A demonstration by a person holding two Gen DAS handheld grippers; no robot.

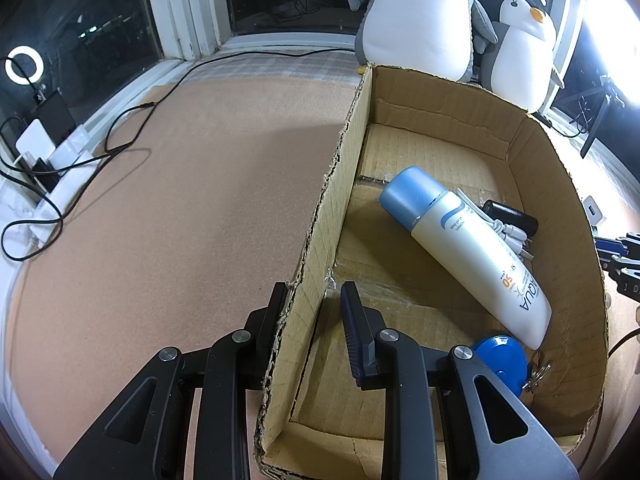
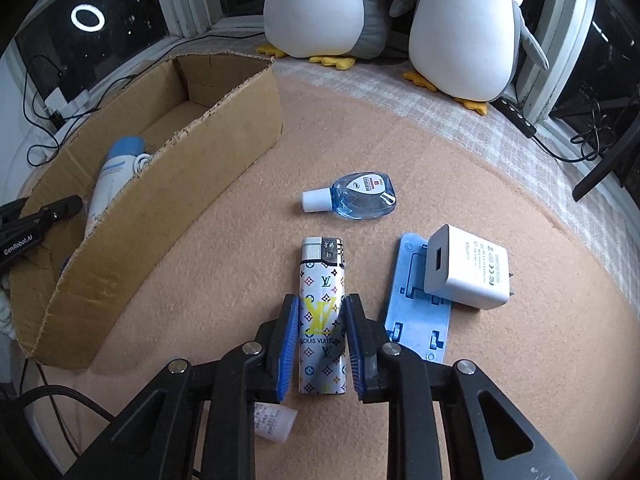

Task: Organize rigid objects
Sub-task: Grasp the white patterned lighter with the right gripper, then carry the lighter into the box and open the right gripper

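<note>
Right gripper (image 2: 322, 312) jaws gripping lighter (image 2: 322, 320), left gripper (image 1: 316, 300) jaws clamping box wall (image 1: 320, 240)

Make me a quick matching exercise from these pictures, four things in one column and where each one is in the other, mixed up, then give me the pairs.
Things:
1. sunscreen bottle
2. lighter
3. white charger
4. cardboard box wall

Places:
A. clamped by the left gripper
B. lying inside the cardboard box
C. between the right gripper fingers
D. resting on the blue plastic stand

Pairs: 1-B, 2-C, 3-D, 4-A
</note>
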